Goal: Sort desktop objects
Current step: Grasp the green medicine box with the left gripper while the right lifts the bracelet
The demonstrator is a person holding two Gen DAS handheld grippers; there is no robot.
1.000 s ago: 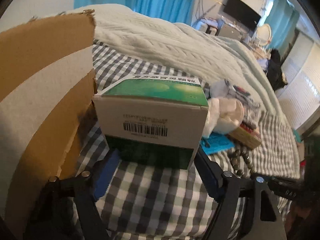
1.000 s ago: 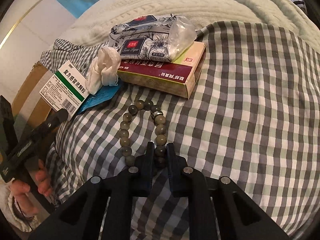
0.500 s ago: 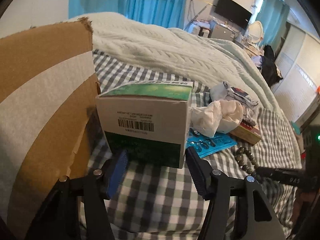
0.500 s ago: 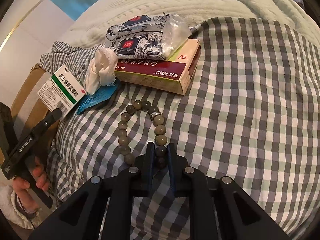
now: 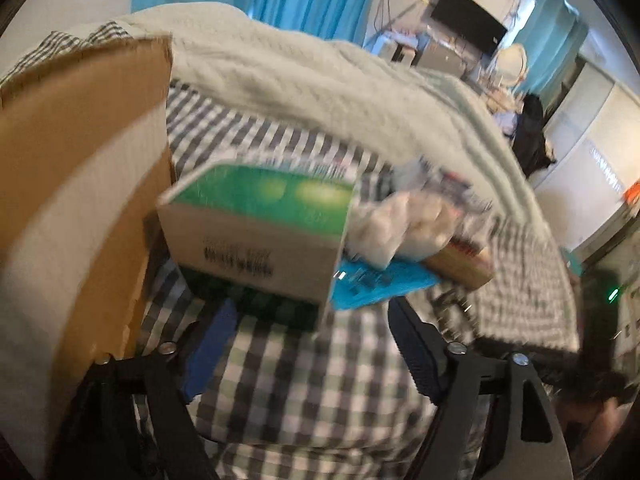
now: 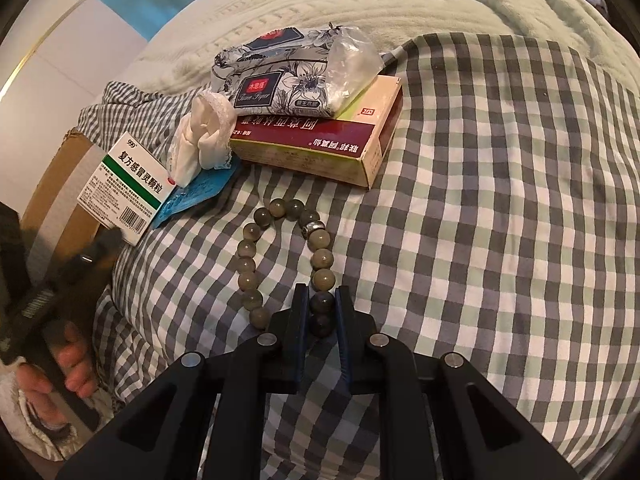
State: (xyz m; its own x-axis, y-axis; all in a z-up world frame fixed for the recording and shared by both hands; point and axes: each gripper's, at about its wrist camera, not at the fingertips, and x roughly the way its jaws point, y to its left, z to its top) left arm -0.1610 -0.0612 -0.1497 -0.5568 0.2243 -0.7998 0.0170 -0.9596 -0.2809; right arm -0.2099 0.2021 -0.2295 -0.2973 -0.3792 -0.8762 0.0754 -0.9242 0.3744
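A green-and-white medicine box (image 5: 256, 240) lies on the checked bedspread (image 5: 312, 384), against a cardboard carton (image 5: 80, 200). My left gripper (image 5: 312, 312) sits just before the box's near end, its jaws opening. The blue pads do not press on the box, and there is a gap on the right side. The left wrist view is blurred. In the right wrist view my right gripper (image 6: 322, 292) is shut on a bracelet of grey-green beads (image 6: 247, 247), with two beads pinched between the fingers. The rest of the loop lies on the bedspread.
Behind the bracelet lies a red-and-cream medicine box (image 6: 320, 148) with a flowered tissue pack (image 6: 288, 76) on top. Beside them are a white lace cloth (image 6: 204, 136) and a blue sachet (image 6: 192, 192). A person's hand (image 6: 72, 360) holds the left gripper by the carton (image 6: 60, 184).
The left jaws narrowed around the green-and-white box half a second ago and now stand wide apart, and the left view has shifted and blurred. The right gripper keeps its hold on the beads.
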